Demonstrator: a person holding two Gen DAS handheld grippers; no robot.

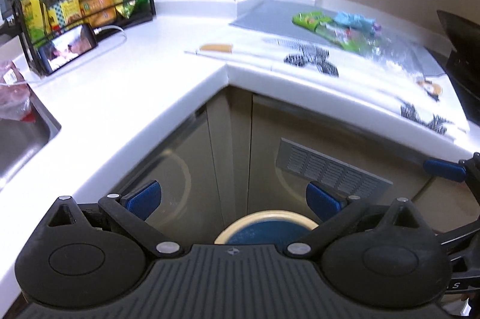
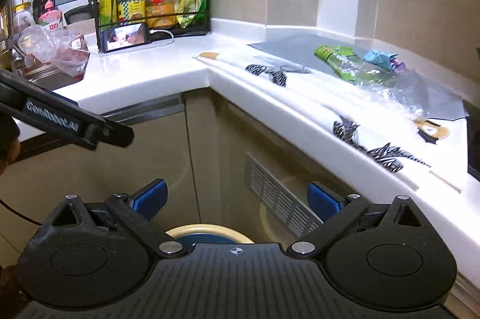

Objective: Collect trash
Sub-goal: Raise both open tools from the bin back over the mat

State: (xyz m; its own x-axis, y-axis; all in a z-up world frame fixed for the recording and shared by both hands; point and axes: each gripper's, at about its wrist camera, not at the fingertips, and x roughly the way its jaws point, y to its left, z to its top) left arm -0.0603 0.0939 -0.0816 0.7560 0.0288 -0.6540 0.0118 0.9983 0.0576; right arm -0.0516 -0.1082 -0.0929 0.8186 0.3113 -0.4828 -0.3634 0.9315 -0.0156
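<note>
The trash (image 2: 372, 64), a heap of green wrapper, blue scrap and crumpled clear plastic, lies on the counter (image 2: 168, 58) along the right-hand run, above and to the right of both grippers, its long axis following the counter edge away from the corner. The right gripper (image 2: 237, 199) looks the nearer, a judgement from its closer view of the heap. It stands spread wide with nothing between its blue pads (image 2: 325, 200); the left gripper (image 1: 234, 197) is likewise released and empty. Below both sits a bin (image 1: 267, 224).

Both wrist views angled down, sharing counter corner (image 1: 222, 70) (near).
</note>
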